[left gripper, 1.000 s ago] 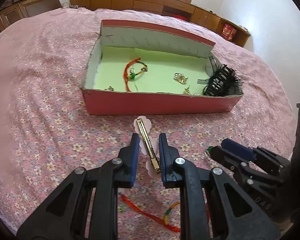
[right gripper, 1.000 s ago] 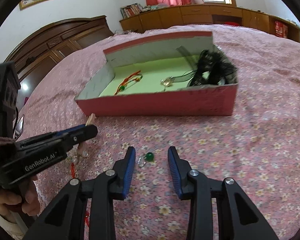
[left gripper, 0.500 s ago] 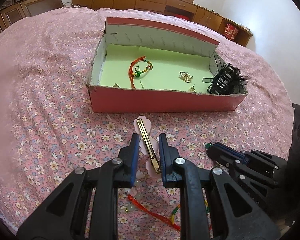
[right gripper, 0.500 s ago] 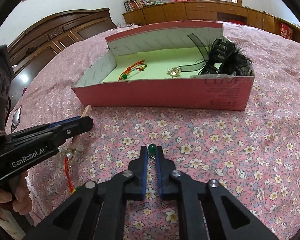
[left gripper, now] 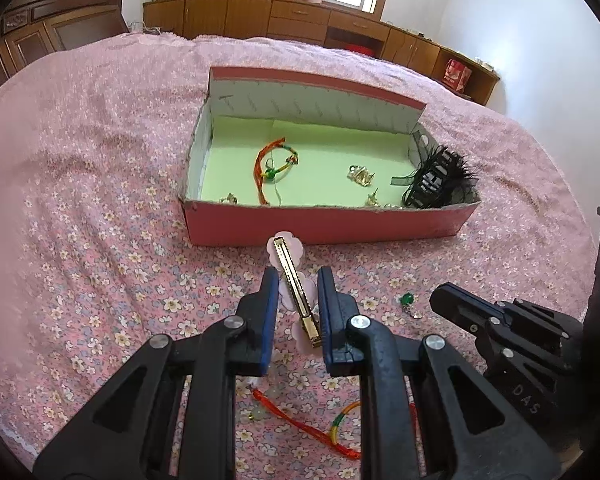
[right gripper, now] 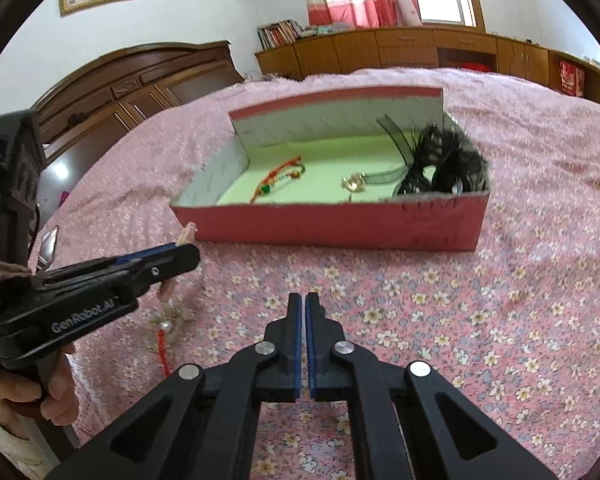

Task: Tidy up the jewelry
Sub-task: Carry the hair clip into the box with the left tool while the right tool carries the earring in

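Observation:
My left gripper (left gripper: 298,284) is shut on a pink flower hair clip (left gripper: 294,280) with a gold bar, held above the bedspread in front of the pink box (left gripper: 324,228). My right gripper (right gripper: 303,300) is shut with nothing visible between its pads. The green-bead earring (left gripper: 407,300) lies on the bedspread just beyond the right gripper's tip (left gripper: 440,300), free of it. The box holds a red cord bracelet (left gripper: 274,164), gold pieces (left gripper: 360,176) and a black feather hairpiece (left gripper: 436,180). The left gripper also shows in the right wrist view (right gripper: 180,258).
A red cord bracelet (left gripper: 324,432) with coloured beads lies on the floral bedspread (left gripper: 100,240) under my left gripper. Wooden cabinets (left gripper: 300,16) line the far wall and a dark wardrobe (right gripper: 132,80) stands at the left.
My right gripper closed over the green earring, then lifted away shut; the earring stays on the bedspread. My left gripper rose and drew back with the hair clip.

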The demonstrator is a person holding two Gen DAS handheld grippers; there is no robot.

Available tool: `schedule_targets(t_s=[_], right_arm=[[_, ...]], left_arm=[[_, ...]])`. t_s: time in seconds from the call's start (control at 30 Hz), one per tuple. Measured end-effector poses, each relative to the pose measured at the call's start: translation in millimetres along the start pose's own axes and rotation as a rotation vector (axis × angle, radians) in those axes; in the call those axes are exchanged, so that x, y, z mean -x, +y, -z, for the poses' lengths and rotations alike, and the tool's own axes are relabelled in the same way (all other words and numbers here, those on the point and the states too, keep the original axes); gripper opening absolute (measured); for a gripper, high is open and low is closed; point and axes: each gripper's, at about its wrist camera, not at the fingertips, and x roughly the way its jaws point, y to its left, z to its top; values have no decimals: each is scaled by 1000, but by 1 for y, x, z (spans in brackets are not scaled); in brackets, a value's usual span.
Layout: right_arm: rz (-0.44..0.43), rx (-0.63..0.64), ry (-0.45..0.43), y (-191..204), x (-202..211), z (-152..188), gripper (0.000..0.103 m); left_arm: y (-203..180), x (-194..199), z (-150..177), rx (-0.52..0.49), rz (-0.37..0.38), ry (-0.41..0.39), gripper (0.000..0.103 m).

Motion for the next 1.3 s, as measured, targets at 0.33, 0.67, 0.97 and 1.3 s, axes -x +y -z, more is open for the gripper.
schedule_targets(t_s=[0.33, 0.67, 0.97, 1.3], right_arm=[[43, 21, -2, 4, 4, -3, 4], [76, 6, 98, 1, -36, 6, 16], [64, 5, 106, 1, -45, 4, 11], [21, -21, -55, 0, 1, -8, 11]], left_arm=[[-3, 6, -2, -10, -7, -20, 11], [-3, -2, 1, -4, -7, -1, 11], [-2, -4, 1, -3, -7, 0, 11], [-3, 11, -7, -3, -6, -77, 11]])
